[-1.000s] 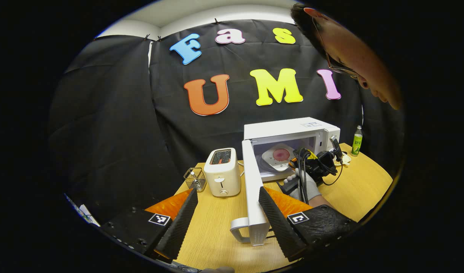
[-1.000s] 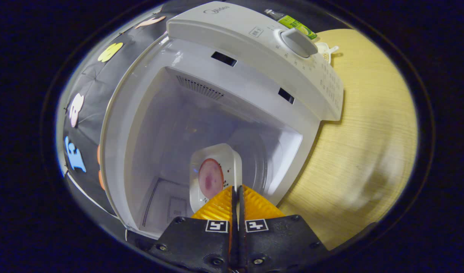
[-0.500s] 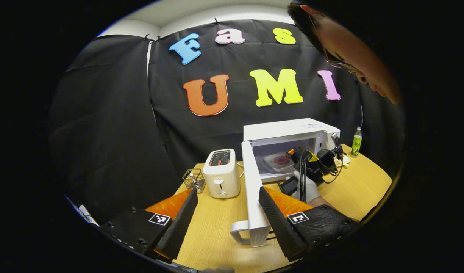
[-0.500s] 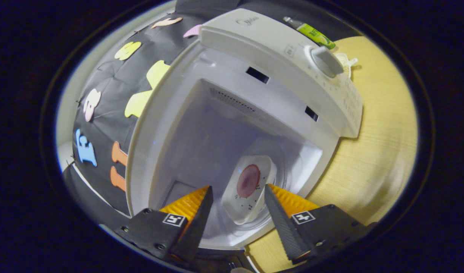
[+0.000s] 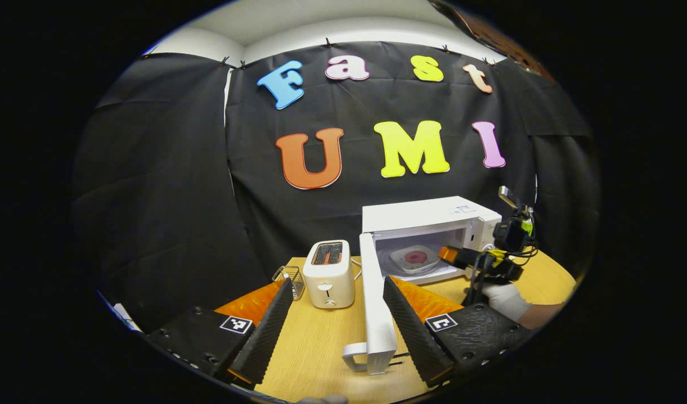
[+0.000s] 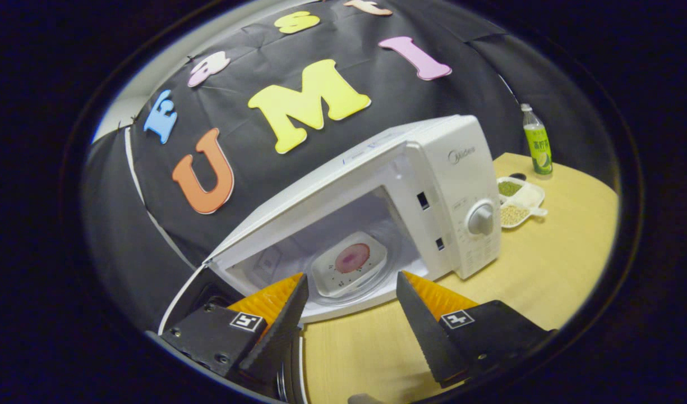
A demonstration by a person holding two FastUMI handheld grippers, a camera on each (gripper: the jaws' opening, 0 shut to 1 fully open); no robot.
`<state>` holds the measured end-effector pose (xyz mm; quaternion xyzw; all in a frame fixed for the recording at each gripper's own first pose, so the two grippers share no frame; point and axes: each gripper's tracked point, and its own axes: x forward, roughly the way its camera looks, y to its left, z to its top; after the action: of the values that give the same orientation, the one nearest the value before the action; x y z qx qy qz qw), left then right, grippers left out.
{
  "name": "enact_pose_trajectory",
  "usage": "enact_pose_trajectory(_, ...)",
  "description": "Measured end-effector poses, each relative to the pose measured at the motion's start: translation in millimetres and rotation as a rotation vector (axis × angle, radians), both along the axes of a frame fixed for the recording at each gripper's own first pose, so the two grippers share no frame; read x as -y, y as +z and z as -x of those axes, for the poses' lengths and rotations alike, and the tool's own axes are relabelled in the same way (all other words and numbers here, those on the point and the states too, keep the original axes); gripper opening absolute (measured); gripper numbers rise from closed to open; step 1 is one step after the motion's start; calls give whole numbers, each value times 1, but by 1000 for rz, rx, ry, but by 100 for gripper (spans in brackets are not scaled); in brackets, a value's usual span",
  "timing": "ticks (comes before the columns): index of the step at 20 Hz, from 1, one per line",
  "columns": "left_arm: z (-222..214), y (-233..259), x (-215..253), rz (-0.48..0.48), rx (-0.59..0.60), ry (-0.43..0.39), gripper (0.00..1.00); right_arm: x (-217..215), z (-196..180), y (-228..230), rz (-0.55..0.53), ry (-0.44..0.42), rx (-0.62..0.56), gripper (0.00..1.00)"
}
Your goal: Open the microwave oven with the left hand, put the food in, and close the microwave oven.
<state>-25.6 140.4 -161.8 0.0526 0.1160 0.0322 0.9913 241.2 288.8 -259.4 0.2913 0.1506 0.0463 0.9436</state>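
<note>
The white microwave (image 5: 433, 216) stands with its door (image 5: 373, 297) swung wide open. Inside, on the turntable, lies a white square plate with a pink round of food (image 6: 351, 262), also the plate (image 5: 413, 258) in the left gripper view. My right gripper (image 6: 351, 276) is open and empty, just outside the cavity on the table side. From the left it is the right gripper (image 5: 461, 256), held by a gloved hand (image 5: 506, 300). My left gripper (image 5: 337, 283) is open, with the door's edge and handle (image 5: 357, 354) close to its right finger, not pressed.
A white toaster (image 5: 327, 275) and a small wire basket (image 5: 290, 275) stand left of the door. A green bottle (image 6: 536, 143) and a divided dish of beans (image 6: 517, 199) sit right of the microwave. Bare wooden table (image 6: 551, 264) lies in front of the control panel.
My right gripper opened, left the plate on the turntable and pulled back out of the microwave. The left gripper stayed open by the door.
</note>
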Motion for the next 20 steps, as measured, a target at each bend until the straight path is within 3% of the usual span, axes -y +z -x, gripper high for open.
enact_pose_trajectory(1, 0, 3, 2, 4, 5, -2, 96, 10, 10, 7, 38, 19, 6, 89)
enact_pose_trajectory(2, 0, 5, 3, 5, 8, -5, 96, 21, 19, 12, 84, 30, 6, 100)
enact_pose_trajectory(5, 1, 9, 4, 12, 18, -19, 96, 61, 43, 32, 202, 47, 43, 100)
enact_pose_trajectory(6, 0, 10, 5, 21, 18, -20, 96, 74, 54, 34, 236, 60, 43, 91)
enact_pose_trajectory(11, -5, 19, 1, 22, 56, -15, 96, 148, 107, 49, 341, 37, 8, 91)
enact_pose_trajectory(12, -7, 20, -1, 23, 62, -16, 95, 163, 120, 55, 357, 20, 7, 100)
enact_pose_trajectory(13, -7, 20, -3, 19, 68, -11, 92, 175, 131, 62, 365, 4, 6, 91)
enact_pose_trajectory(14, -8, 19, -6, 16, 72, -8, 81, 186, 138, 69, 370, -4, 11, 92)
enact_pose_trajectory(15, -7, 20, -7, 22, 75, -10, 81, 195, 145, 71, 383, -7, 9, 91)
enact_pose_trajectory(16, -8, 21, -5, 30, 79, -21, 72, 206, 148, 76, 397, -15, 2, 100)
enact_pose_trajectory(17, -8, 21, -7, 29, 85, -21, 70, 215, 150, 81, 403, -24, 1, 92)
enact_pose_trajectory(20, -9, 16, -9, 17, 82, -31, 51, 229, 157, 98, 392, -38, 14, 92)
